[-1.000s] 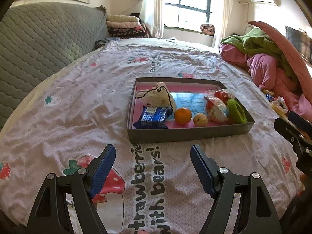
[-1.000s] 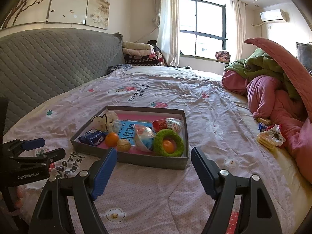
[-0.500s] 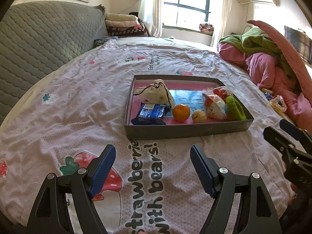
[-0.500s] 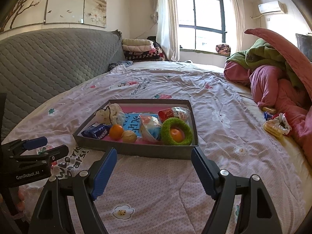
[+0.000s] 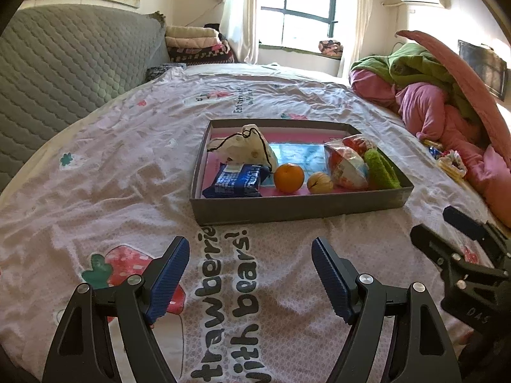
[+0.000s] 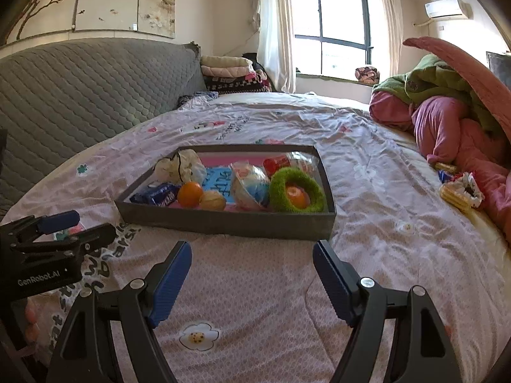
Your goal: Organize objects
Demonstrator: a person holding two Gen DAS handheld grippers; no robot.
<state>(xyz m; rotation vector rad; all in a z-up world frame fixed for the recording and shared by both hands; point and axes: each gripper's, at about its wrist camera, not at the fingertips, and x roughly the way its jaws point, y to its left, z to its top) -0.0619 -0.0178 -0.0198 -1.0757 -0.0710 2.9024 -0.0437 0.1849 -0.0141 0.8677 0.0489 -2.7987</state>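
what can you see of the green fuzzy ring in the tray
The green fuzzy ring is a thick doughnut shape with a shaggy, grass-like pile, bright lime green. It sits in the right end of the grey tray, tilted up toward the right wrist camera, close to the tray's right wall. An orange ball rests in its hole. A clear-wrapped round packet presses against its left side.

Bright daylight pours through the window (image 6: 332,36), blowing out its panes; sharp focus, strong fisheye bending, dark corners.

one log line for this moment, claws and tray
left claw open, empty | right claw open, empty | tray on bed, ahead | orange in tray
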